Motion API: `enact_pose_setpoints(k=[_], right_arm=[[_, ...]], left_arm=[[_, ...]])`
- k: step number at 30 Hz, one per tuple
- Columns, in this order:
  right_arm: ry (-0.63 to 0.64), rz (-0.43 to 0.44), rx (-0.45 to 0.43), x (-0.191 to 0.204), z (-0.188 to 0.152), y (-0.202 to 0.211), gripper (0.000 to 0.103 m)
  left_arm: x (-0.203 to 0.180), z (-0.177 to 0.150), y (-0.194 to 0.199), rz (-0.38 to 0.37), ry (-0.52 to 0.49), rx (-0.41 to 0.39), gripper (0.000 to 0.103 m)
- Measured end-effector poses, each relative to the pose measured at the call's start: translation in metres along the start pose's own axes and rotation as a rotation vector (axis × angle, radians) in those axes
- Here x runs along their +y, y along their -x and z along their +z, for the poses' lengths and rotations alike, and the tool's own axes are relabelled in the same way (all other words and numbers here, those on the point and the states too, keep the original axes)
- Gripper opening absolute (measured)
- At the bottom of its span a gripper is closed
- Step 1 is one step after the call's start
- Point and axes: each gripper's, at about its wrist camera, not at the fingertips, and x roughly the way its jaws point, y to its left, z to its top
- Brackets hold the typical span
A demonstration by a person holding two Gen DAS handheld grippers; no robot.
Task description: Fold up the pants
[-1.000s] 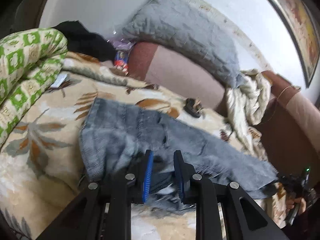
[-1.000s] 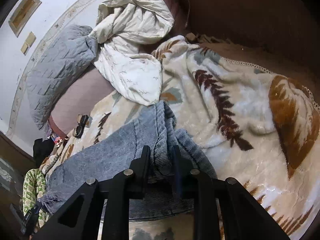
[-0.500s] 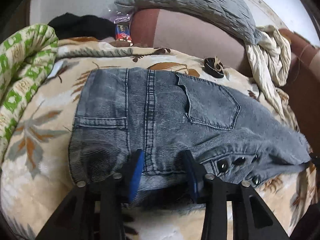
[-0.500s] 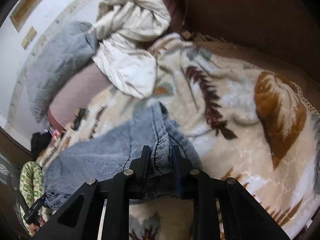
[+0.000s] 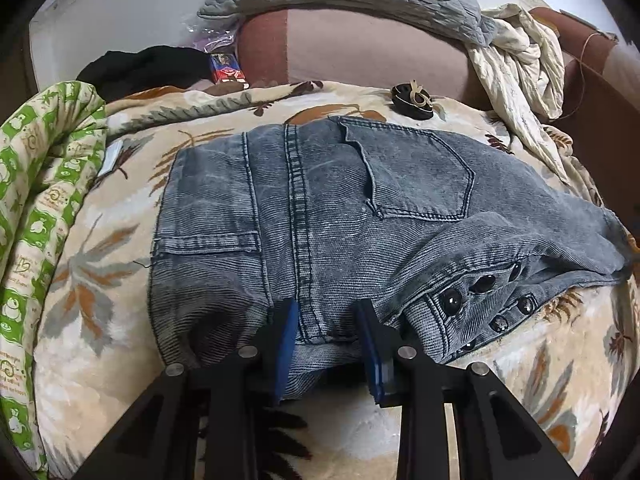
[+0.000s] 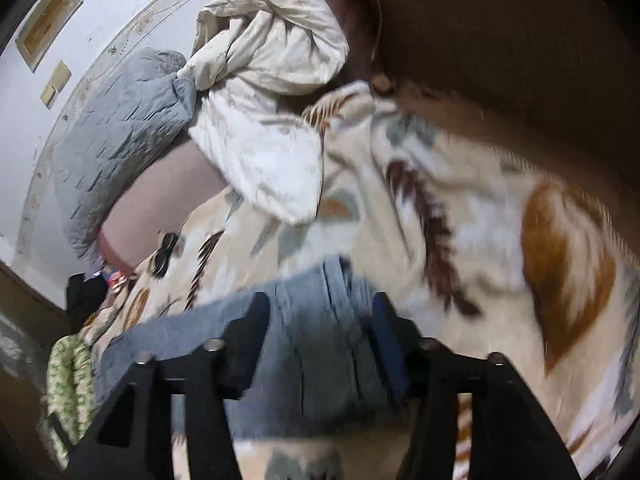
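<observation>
Both sets of jaws stand apart, the left gripper (image 5: 326,334) and right gripper (image 6: 318,334) (just opened wider) letting the pants (image 5: 320,216) lie flat on the blanket (image 5: 100,280).

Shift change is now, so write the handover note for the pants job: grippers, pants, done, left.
Left gripper: jaws apart around the near edge of the grey jeans, pads not clearly pressing; they have just been closing a little.
Right gripper: jaws have just been opening and stand wide, denim bunched between them, released.
Jeans: lying on the leaf-print blanket, back pocket up, button fly flopped toward the right.
Done: jeans laid down folded over, one edge loose.
Left: smooth the button flap, then probably another fold.
</observation>
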Motion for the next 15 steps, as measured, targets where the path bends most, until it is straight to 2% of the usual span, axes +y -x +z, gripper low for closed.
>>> enact_pose_setpoints(k=[3, 7, 8, 9, 11, 15], right_arm=[[0.013, -0.046, 0.059, 0.006, 0.011, -0.036, 0.057], [0.082, -0.114, 0.123, 0.014, 0.005, -0.074, 0.054], [0.114, -0.14, 0.125, 0.017, 0.002, -0.079, 0.037], [0.152, -0.171, 0.125, 0.023, 0.001, -0.081, 0.014], [0.155, -0.173, 0.097, 0.025, 0.003, -0.075, 0.011], [0.164, -0.166, -0.037, 0.032, 0.01, -0.046, 0.007]], left_arm=[[-0.001, -0.002, 0.002, 0.003, -0.02, -0.001, 0.032], [0.001, -0.005, 0.006, 0.001, -0.032, 0.0, 0.031], [0.002, -0.006, 0.007, -0.001, -0.033, 0.001, 0.03], [0.003, -0.007, 0.009, -0.003, -0.035, 0.001, 0.029], [0.004, -0.009, 0.011, -0.007, -0.042, -0.001, 0.029], [0.007, -0.012, 0.013, -0.018, -0.043, -0.002, 0.029]])
